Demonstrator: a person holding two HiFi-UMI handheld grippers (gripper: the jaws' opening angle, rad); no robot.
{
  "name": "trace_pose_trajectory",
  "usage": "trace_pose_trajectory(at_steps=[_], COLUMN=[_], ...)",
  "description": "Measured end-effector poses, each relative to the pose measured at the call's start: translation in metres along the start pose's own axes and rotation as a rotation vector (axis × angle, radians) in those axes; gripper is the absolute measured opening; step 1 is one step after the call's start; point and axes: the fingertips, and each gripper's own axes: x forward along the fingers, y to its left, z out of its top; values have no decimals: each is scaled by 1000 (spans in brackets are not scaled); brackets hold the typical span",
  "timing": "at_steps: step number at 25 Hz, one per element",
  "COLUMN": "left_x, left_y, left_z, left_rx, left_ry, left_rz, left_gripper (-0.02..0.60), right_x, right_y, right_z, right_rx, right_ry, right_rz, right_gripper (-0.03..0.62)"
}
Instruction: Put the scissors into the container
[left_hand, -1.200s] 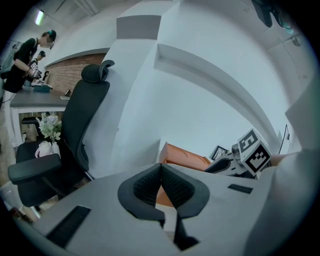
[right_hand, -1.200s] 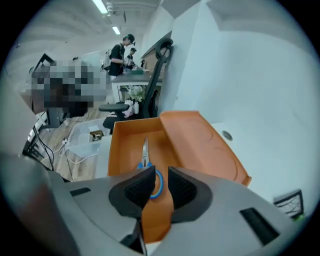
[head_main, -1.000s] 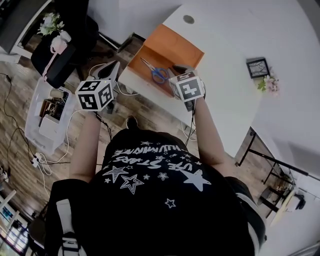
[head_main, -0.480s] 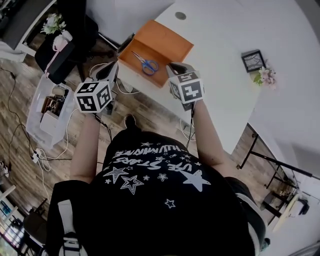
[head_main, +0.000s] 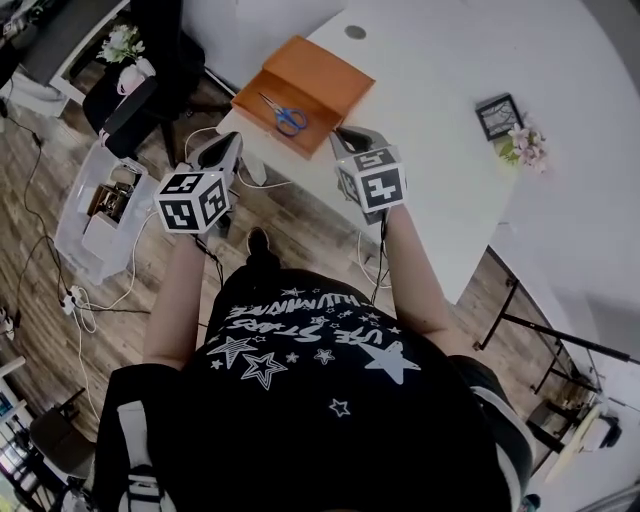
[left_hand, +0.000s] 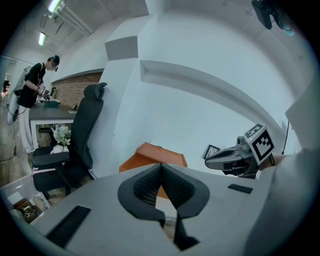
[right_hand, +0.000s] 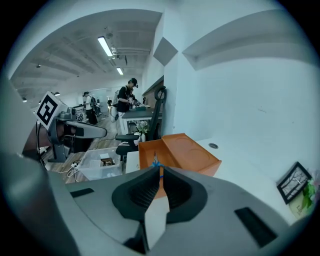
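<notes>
The orange container (head_main: 318, 72) stands open at the white table's (head_main: 440, 120) near-left corner. Blue-handled scissors (head_main: 284, 113) lie flat inside it. My left gripper (head_main: 226, 147) hovers over the floor just off the table's edge, jaws shut and empty. My right gripper (head_main: 343, 135) is above the table edge, a little right of the container, also shut with nothing held. In the left gripper view the container (left_hand: 156, 154) sits beyond the closed jaws (left_hand: 161, 167). The right gripper view shows the container (right_hand: 187, 152) with a bit of the blue scissors (right_hand: 156, 164) right past the jaw tips (right_hand: 160, 172).
A framed picture (head_main: 497, 115) and small flowers (head_main: 527, 150) stand on the table at the right. A black office chair (head_main: 140, 105) and a plastic bin (head_main: 95, 215) with cables sit on the wooden floor at the left. People stand far off in the gripper views.
Both grippers have drawn back from the container toward the body; the right one no longer overlaps its near edge. The scissors stay in the container.
</notes>
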Motion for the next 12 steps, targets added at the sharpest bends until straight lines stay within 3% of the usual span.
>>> trace_pose_trajectory(at_steps=[12], left_x=[-70], left_y=[-83], left_z=[-51], left_rx=[-16], left_ry=[-23], left_rz=[40], left_gripper=[18], right_x=[-88], right_y=[27], right_z=[-60], right_rx=[5], right_ry=[-29], right_rz=[37], right_gripper=[57])
